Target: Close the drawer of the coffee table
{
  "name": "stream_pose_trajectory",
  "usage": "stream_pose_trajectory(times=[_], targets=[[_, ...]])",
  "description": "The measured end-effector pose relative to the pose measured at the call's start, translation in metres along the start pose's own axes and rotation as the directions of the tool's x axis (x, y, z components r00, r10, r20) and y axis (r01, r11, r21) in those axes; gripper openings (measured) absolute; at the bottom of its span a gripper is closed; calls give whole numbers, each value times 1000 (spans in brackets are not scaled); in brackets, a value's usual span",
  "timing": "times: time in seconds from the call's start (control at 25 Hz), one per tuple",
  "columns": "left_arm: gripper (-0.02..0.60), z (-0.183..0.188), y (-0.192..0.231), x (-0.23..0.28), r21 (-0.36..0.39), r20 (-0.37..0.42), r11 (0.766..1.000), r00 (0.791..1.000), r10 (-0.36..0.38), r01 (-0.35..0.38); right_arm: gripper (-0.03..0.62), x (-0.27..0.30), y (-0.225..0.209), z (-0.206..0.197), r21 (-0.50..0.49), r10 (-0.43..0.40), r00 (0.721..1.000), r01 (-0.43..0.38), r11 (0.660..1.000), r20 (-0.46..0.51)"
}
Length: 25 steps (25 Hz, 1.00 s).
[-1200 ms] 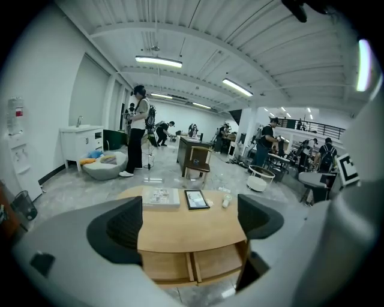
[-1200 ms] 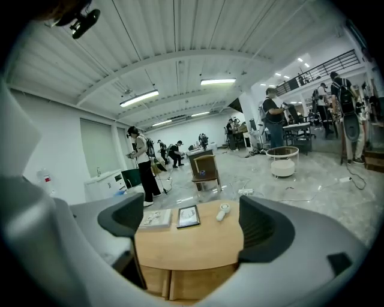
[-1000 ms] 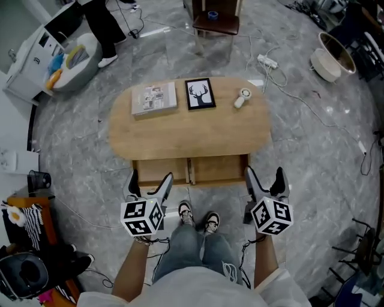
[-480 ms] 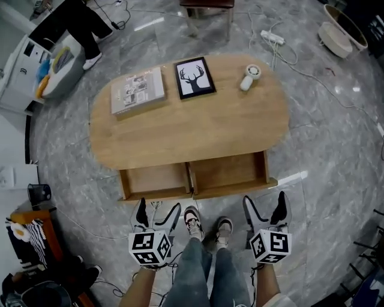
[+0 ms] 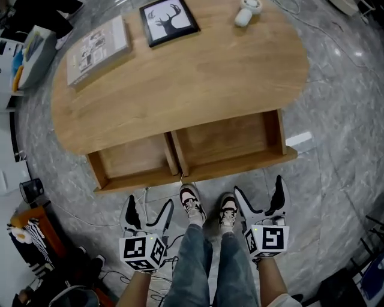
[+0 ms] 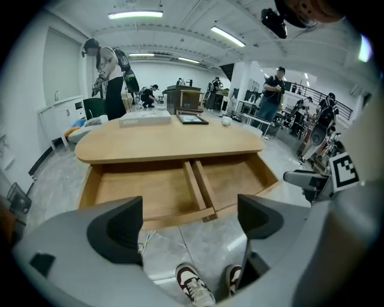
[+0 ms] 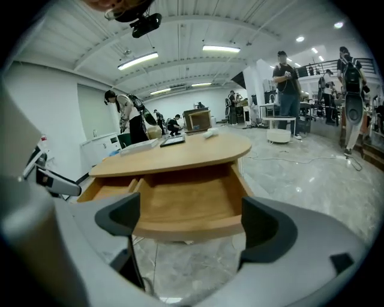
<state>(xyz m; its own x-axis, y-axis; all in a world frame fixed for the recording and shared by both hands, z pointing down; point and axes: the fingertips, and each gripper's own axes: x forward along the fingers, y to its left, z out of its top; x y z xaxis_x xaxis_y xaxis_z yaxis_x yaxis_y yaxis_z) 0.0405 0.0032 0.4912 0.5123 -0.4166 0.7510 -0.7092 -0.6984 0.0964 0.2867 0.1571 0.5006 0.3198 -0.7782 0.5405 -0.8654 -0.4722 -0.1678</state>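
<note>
Since a second earlier, we had crouched closer: the worktop [image 5: 180, 84] of the coffee table filled the upper half of the head view, and both grippers had sunk low in front of it. From that head view, the drawer [image 5: 228, 141] stood pulled out from under the worktop's near edge, a divider splitting it into two bare compartments. The left gripper [image 5: 148, 205] and the right gripper [image 5: 259, 187] hung over the grey floor [image 5: 336, 150], short of the drawer front and not touching it, with our shoes [image 5: 192, 204] between them. On the worktop's far side lay a magazine [image 5: 98, 49], a framed deer picture [image 5: 168, 21] and a small white object [image 5: 247, 12].

In the left gripper view, the left gripper [image 6: 189, 210] had its fingers spread wide with nothing held. Between them we saw the drawer [image 6: 150, 192], well open, and our shoes [image 6: 193, 283] below. The right gripper [image 6: 324, 180] showed at the right edge.

In the right gripper view, the right gripper [image 7: 192, 219] had just been widening its fingers, and they stood far apart with nothing gripped. The drawer [image 7: 189, 201] faced them with its right compartment, near but untouched, under the worktop [image 7: 180, 153]. People [image 7: 287, 90] stood in the room beyond.
</note>
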Motion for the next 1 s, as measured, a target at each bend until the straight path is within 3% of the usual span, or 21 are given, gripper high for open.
stream_pose_trajectory(times=[0.24,0.56,1.0], targets=[[489,-23,11,15,26,-24,1000,1000,14,-13,537,21,-2,-57,-60,0,1000,0,998,-10],[489,-27,18,25,28,-46,1000,999,14,-13,538,54,-11,-99,-101,-13,999,10,995,-30],[491,-29,20,41,31,-81,1000,997,3,0,541,84,1,-115,-149,25,999,-29,988,-29]])
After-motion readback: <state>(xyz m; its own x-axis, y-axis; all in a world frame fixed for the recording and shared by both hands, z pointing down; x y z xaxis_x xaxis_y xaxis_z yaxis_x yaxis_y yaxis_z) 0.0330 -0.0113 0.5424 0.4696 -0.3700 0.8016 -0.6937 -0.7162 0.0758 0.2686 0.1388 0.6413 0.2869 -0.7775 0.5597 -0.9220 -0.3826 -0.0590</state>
